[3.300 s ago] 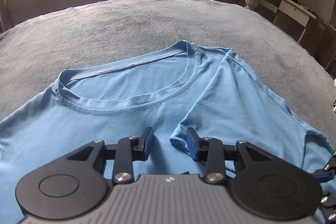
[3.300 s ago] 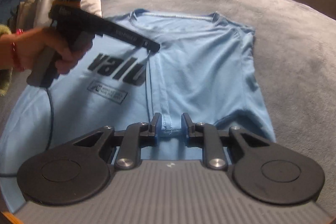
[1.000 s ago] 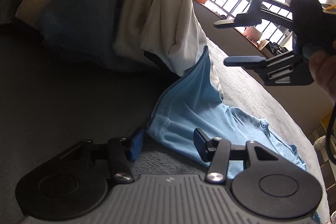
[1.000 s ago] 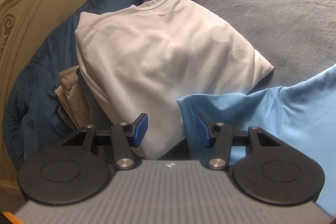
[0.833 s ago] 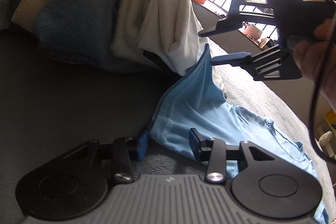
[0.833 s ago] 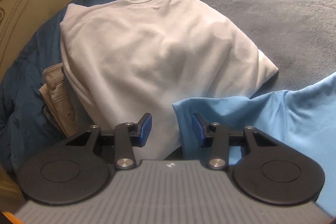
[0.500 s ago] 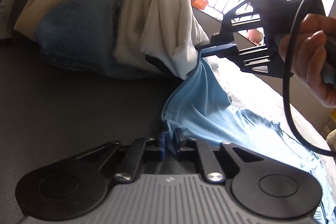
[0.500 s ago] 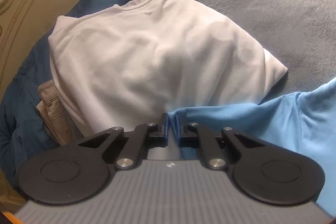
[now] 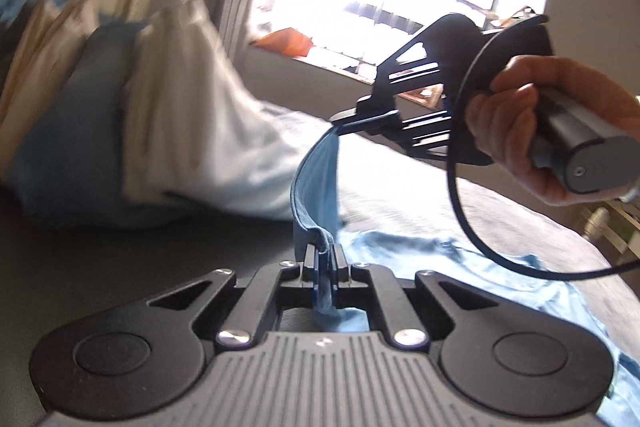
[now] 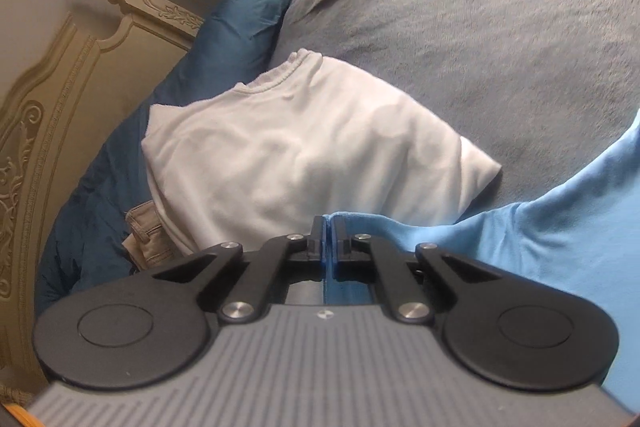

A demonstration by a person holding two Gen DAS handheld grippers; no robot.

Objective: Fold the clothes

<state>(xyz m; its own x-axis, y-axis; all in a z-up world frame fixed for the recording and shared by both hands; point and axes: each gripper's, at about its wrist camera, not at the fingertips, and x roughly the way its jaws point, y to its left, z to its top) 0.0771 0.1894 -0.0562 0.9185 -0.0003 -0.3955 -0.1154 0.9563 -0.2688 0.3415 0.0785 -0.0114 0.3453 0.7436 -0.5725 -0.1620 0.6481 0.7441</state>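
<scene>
Both grippers are clamped tight on the light blue T-shirt [image 9: 316, 183]: the left gripper [image 9: 326, 261] pinches a folded edge of it between its closed fingers, and the right gripper [image 10: 329, 241] nips another edge of the same cloth. In the left wrist view the right gripper [image 9: 362, 117], held by a hand [image 9: 532, 131], lifts its corner clear of the grey bedcover [image 10: 480, 27], so the edge hangs in a curve between the two grips while the remaining cloth lies on the cover. A folded white garment [image 10: 304, 147] sits just beside the shirt, on a dark blue pillow [image 10: 236, 31] against the carved headboard [image 10: 60, 75].

Soft blue cloth shirt [image 10: 560, 227], fuzzy grey blanket [image 10: 480, 27]
</scene>
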